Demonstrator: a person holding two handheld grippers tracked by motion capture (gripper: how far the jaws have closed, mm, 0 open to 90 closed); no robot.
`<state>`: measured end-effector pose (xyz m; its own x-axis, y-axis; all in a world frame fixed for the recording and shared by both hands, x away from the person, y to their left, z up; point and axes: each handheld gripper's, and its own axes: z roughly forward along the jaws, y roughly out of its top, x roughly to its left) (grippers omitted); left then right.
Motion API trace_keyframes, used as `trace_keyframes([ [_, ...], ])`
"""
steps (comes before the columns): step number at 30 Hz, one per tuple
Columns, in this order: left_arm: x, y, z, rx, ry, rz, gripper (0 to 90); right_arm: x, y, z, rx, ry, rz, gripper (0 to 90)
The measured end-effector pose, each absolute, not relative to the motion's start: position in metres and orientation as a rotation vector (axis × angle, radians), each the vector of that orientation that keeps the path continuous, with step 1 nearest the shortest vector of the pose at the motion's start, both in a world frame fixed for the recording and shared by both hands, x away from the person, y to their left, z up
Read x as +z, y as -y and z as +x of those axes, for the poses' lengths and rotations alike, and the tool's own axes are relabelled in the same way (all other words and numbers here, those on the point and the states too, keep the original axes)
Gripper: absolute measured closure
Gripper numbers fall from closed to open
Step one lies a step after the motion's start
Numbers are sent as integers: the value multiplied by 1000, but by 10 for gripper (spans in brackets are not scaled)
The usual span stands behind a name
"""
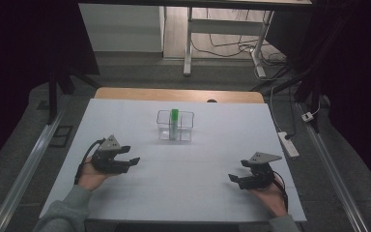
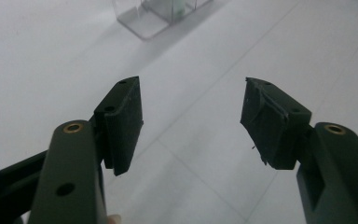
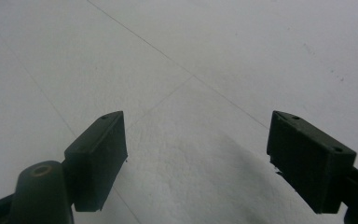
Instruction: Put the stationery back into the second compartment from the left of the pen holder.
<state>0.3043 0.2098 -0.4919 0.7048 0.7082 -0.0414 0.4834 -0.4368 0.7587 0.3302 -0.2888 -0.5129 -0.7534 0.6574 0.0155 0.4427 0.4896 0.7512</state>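
From the high view, your left gripper (image 1: 131, 160) and right gripper (image 1: 233, 179) rest low over the white table (image 1: 125, 121), each with jaws apart and empty, well apart from the clear two-compartment box (image 1: 175, 125) at the far middle, where a green-capped tube (image 1: 174, 123) stands upright. In the left gripper view, the box (image 2: 144, 21) sits far ahead, so a fast reach could knock this light container over. In the right gripper view, your spread jaws face bare table (image 3: 191, 60), so you would approach blind.

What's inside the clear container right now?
The clear container holds one upright green tube near its middle divider. Through the walls nothing else shows; its floor is too small to check.
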Motion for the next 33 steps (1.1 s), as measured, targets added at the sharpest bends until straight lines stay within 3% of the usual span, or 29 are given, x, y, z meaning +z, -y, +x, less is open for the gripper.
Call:
trace_keyframes([
  [13, -514, -221, 290, 327, -954, 2097, 376, -514, 289, 330, 1121, -2466, 941, 199],
  [33, -514, -222, 290, 337, -960, 2077, 365, -513, 290, 329, 1135, -2457, 939, 200],
])
